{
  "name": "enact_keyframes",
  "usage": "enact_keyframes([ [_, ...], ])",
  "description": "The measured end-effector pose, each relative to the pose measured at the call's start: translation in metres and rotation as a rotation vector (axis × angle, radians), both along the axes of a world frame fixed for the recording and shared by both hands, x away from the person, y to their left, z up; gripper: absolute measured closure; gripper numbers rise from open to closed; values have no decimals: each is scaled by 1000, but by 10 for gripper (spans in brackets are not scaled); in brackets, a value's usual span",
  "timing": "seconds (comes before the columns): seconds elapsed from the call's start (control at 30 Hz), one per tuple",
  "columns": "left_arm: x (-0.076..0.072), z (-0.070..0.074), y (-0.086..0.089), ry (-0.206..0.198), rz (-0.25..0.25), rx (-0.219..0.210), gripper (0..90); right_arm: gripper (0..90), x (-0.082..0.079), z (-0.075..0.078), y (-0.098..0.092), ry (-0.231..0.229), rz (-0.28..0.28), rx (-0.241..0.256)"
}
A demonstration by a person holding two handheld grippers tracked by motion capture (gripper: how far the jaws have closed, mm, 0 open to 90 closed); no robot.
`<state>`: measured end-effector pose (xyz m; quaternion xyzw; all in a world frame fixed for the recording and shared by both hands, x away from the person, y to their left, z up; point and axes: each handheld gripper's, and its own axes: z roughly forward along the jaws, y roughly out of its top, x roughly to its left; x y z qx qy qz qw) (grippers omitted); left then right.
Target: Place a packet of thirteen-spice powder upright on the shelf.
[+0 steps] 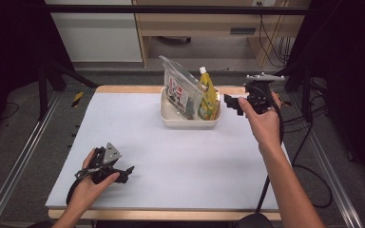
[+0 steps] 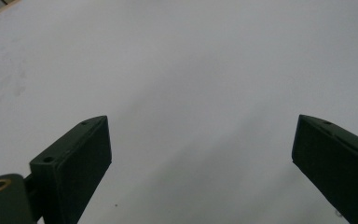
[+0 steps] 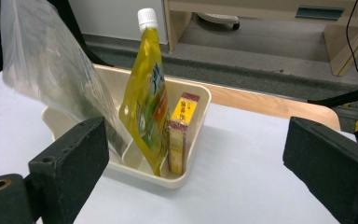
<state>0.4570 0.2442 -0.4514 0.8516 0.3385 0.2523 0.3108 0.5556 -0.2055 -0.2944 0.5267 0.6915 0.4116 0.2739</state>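
Note:
A cream tray (image 1: 188, 123) (image 3: 193, 100) stands at the far middle of the table. In it lean a clear plastic bag (image 1: 181, 88) (image 3: 51, 74), a yellow spout pouch with a white cap (image 1: 207, 92) (image 3: 145, 88) and a small yellow and red box (image 1: 216, 110) (image 3: 181, 130). My right gripper (image 1: 231, 103) (image 3: 193, 154) hovers just right of the tray, open, its jaws wide apart and pointing at the tray. My left gripper (image 1: 126, 172) (image 2: 200, 154) rests low at the near left of the table, open over bare white tabletop.
The white table top (image 1: 171, 156) has a wooden edge at front and back. Metal frame rails (image 1: 16, 161) run along both sides. A wooden desk (image 1: 209, 23) and cables (image 1: 309, 142) stand beyond and to the right.

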Motion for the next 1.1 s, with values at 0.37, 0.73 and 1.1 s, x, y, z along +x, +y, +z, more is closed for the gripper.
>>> enact_keyframes([
  [0.37, 0, 0, 0, 1, -2, 5, 42, 67, -29, -14, -12, -12, 6, -48],
  [0.73, 0, -1, 1, 0, 3, 1, 40, 82, -51, -32, -16, -15, 8, -78],
  [1.1, 0, 0, 3, -4, 12, 2, 40, 94, -67, -66, -21, 21, 22, -77],
])
